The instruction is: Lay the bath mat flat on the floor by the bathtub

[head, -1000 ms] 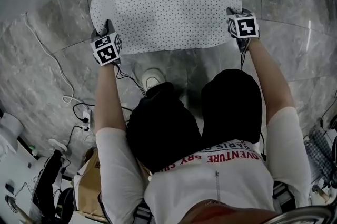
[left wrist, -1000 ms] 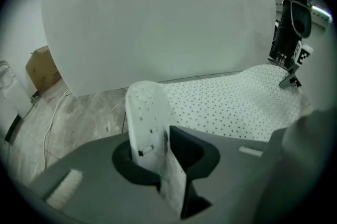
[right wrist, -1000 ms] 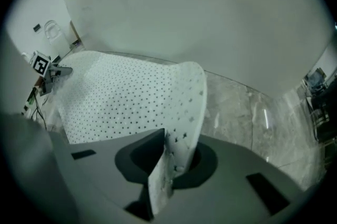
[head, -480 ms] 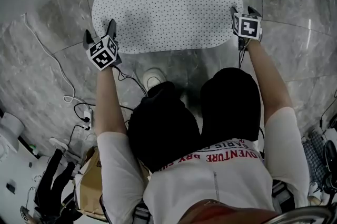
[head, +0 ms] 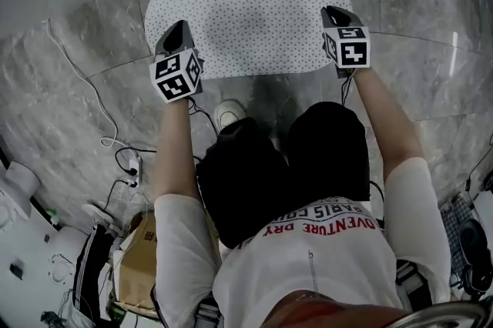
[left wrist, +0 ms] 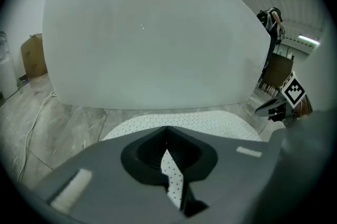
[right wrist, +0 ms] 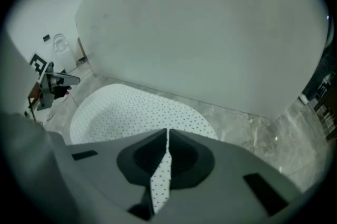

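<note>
1. The bath mat (head: 246,15), white with small dark dots and rounded ends, lies spread flat on the grey marble floor (head: 69,95). Its far long edge runs just beside the foot of the white bathtub (left wrist: 152,39), with a thin band of floor between them.
2. The left gripper (head: 177,28) sits at the mat's near left corner, its tips pointing toward the tub. In the left gripper view its jaws are pressed together at the tips. A strip of the dotted mat is pinched between the pads behind them.
3. The right gripper (head: 333,11) sits at the mat's near right corner, pointing the same way. Its jaws are closing. A narrow strip of the mat stands between them, and the pads lie close against it on both sides.
4. Between the two grippers the mat's near edge runs straight across the floor.
5. The person crouches at that near edge, with both forearms stretched forward and knees in dark trousers (head: 293,165) just short of the mat.
6. A white cable (head: 77,80) trails over the floor left of the mat, well apart from it. A cardboard box (left wrist: 32,60) stands far off to the left.
</note>
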Demonstrator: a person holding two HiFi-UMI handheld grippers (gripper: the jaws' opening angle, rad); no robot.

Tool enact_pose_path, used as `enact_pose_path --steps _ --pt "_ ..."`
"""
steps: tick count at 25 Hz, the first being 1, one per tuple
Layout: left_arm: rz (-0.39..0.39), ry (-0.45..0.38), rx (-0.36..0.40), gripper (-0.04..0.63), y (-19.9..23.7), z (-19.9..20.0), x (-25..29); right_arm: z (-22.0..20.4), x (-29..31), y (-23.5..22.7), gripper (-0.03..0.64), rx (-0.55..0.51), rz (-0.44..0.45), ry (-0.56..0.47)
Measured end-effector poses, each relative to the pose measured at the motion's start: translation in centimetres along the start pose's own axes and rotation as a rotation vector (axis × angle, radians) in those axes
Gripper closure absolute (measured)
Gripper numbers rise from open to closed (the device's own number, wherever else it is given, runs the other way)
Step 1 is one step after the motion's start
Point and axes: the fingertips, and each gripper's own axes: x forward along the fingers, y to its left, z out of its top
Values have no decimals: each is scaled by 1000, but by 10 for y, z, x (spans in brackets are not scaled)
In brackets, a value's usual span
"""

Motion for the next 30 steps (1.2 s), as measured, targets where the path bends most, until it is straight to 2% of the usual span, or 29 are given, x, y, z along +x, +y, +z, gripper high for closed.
enact_pose_path --steps 1,4,9,13,17,20,24,30 --pt "5 -10 6 583 -4 10 -5 6 -6 5 604 24 20 -9" --pt "20 -20 35 583 -19 41 -27 30 -34 23 606 63 82 -49" --pt "-43 -3 71 583 -57 95 -90 78 -115 50 606 40 109 -125" --pt "-66 -31 128 583 -82 161 -152 132 -188 62 606 15 97 -191" --pt "-145 -54 142 583 -115 230 -219 190 -268 70 607 -32 72 -231" --pt "-188 -64 140 583 -131 278 -270 233 -329 76 607 -16 67 -259" --pt "-193 -143 149 583 -152 348 -344 284 -415 79 607 -2 73 -322" --pt "-227 -260 208 583 -188 448 -446 359 -535 80 607 -63 92 -436"
